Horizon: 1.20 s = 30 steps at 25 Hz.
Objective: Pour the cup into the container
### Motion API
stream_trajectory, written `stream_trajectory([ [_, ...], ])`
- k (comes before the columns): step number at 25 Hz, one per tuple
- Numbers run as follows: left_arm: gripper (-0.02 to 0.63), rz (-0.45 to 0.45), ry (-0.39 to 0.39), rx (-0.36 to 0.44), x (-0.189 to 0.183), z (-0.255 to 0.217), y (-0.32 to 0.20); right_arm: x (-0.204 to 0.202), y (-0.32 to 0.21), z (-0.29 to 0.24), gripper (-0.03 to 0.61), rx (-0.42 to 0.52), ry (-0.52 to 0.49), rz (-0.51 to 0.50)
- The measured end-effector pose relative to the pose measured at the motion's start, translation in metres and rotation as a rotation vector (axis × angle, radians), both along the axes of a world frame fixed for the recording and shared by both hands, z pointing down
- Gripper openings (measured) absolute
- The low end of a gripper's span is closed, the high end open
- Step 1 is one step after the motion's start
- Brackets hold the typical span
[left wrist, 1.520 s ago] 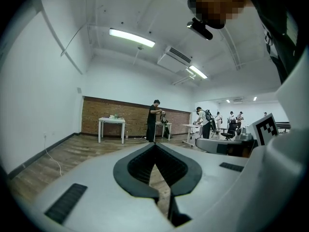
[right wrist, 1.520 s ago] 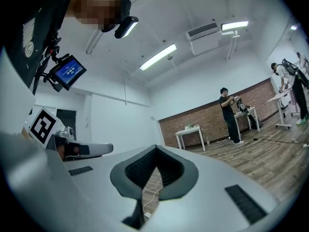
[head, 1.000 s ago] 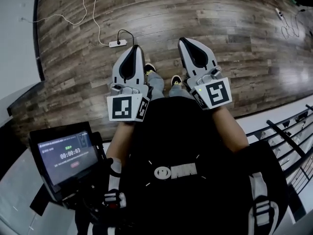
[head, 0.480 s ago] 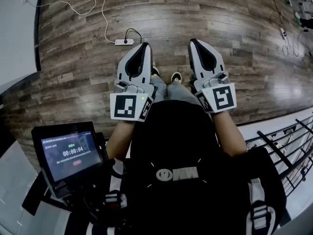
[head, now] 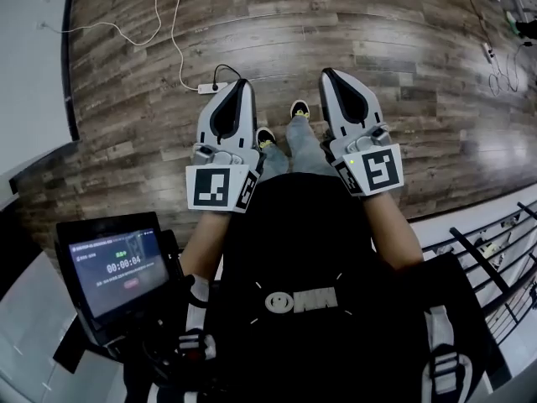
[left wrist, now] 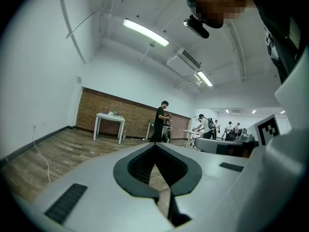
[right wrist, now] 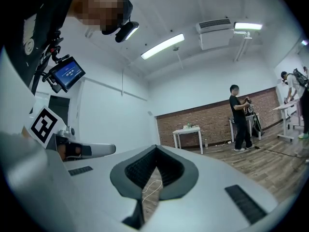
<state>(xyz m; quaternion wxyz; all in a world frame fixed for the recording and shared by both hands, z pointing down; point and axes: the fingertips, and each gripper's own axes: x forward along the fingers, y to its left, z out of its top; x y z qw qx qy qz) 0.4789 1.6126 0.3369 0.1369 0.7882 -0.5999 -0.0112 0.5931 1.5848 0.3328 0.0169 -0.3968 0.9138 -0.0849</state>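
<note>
No cup and no container shows in any view. In the head view my left gripper (head: pixel 243 81) and right gripper (head: pixel 325 71) are held side by side at waist height over the wooden floor, both pointing ahead. Each has its jaws shut with nothing between them. The left gripper view shows the left gripper (left wrist: pixel 155 144) aimed across a room toward a brick wall. In the right gripper view the right gripper (right wrist: pixel 155 147) points the same way.
A white power strip (head: pixel 207 88) with a white cable lies on the floor just ahead of the left gripper. A white table (left wrist: pixel 109 117) stands by the brick wall, and several people (left wrist: pixel 161 122) stand beyond it. A screen (head: pixel 117 269) hangs at lower left.
Both grippers have travelled forward over the floor together, still shut and side by side. The power strip now lies closer to the left gripper's tip, and one foot has stepped ahead.
</note>
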Motion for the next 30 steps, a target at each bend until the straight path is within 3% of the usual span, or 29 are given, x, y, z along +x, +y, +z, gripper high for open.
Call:
stream_trajectory([
  [10,-0.002,0.006,-0.070,-0.022,0.052,-0.003,-0.082,0.059,-0.084,0.008,0.000,-0.013,-0.023,0.010],
  [16,-0.002,0.027,-0.093,-0.024,0.076,-0.008,-0.106,0.077,-0.109,0.010,0.000,-0.021,-0.044,0.011],
  [23,-0.002,0.044,-0.100,-0.011,0.069,-0.009,-0.114,0.057,-0.118,0.007,0.000,-0.016,-0.039,-0.015],
  [30,-0.002,0.039,-0.056,0.049,0.020,-0.016,-0.130,0.005,-0.127,0.003,0.000,0.018,0.014,-0.023],
])
